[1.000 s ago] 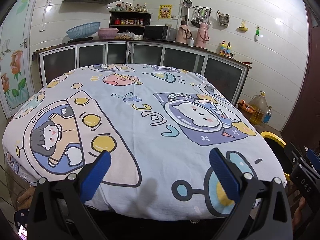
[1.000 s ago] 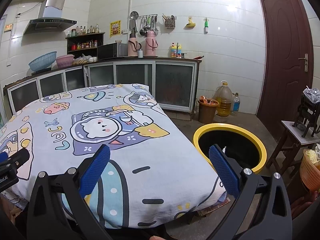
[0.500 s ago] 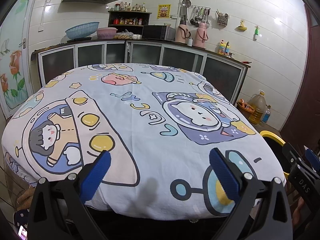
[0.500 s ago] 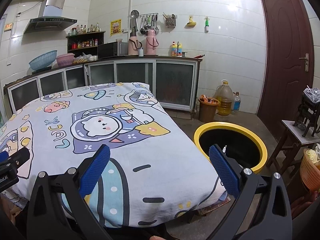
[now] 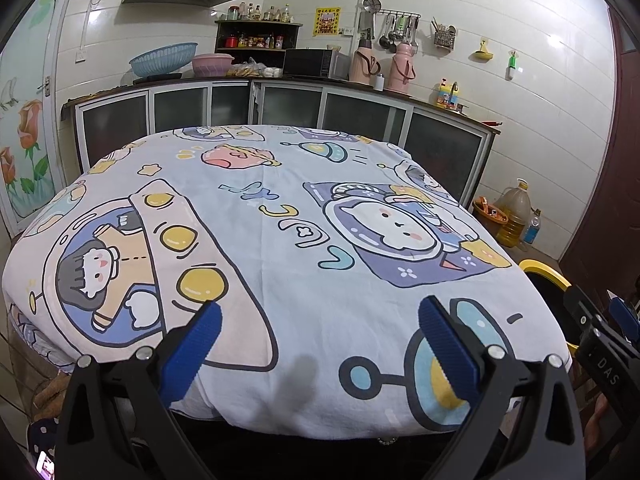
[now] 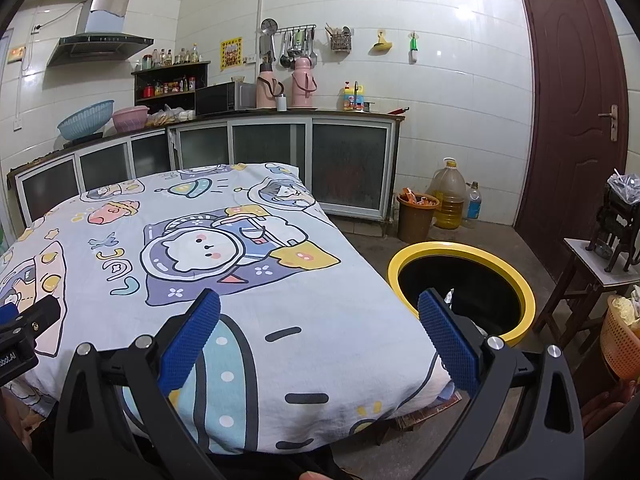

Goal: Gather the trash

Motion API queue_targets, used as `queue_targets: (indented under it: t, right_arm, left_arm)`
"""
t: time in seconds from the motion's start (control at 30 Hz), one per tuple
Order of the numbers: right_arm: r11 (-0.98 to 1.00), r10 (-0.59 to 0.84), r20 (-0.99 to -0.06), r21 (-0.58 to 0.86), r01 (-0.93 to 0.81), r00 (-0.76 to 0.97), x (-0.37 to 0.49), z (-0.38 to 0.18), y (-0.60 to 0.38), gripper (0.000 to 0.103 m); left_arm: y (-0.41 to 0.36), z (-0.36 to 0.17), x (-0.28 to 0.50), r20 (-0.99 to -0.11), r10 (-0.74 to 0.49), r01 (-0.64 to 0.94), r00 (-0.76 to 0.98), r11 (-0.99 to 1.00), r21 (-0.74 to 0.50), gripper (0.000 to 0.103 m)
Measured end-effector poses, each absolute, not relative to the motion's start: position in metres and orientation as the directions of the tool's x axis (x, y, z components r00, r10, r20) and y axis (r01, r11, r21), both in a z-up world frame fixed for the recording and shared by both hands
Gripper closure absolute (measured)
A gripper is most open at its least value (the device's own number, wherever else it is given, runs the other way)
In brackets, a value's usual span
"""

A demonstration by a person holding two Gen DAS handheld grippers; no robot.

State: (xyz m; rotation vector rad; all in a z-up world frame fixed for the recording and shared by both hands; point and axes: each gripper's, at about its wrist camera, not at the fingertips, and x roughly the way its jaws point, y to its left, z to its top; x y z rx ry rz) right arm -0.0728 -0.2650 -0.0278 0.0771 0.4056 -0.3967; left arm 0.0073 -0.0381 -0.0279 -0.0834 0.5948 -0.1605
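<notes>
A table covered by a cartoon-print cloth [image 5: 280, 248] fills the left wrist view and also shows in the right wrist view [image 6: 224, 280]; no trash lies on it. A black bin with a yellow rim [image 6: 516, 280] stands on the floor at the table's right end, with a crumpled wrapper [image 6: 449, 295] inside; its rim also shows in the left wrist view [image 5: 546, 272]. My left gripper [image 5: 320, 340] is open and empty above the table's near edge. My right gripper [image 6: 319, 338] is open and empty over the table's near right corner, beside the bin.
Kitchen cabinets [image 5: 360, 112] with flasks, basins and a microwave line the far wall. A brown waste bucket [image 6: 416, 216], an oil jug [image 6: 450, 196] and a bottle stand on the floor. A small wooden stool [image 6: 592, 276] and an orange basket [image 6: 620, 340] sit at the right by the door.
Both grippers have drifted slightly; the table and bin sit a touch lower and nearer in view. The jaws stay open and empty.
</notes>
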Motion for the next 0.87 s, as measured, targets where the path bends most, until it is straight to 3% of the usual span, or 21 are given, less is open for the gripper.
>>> queue_targets:
  t: [0.87]
  right_arm:
    - [0.920,-0.357,-0.408,0.001,0.391,0.840,-0.0719,-0.0318,-0.2653,0.008]
  left_arm:
    - [-0.0372,-0.0288,0.0082,-0.557,-0.202,0.146,0.806,0.979,-0.144,0.008]
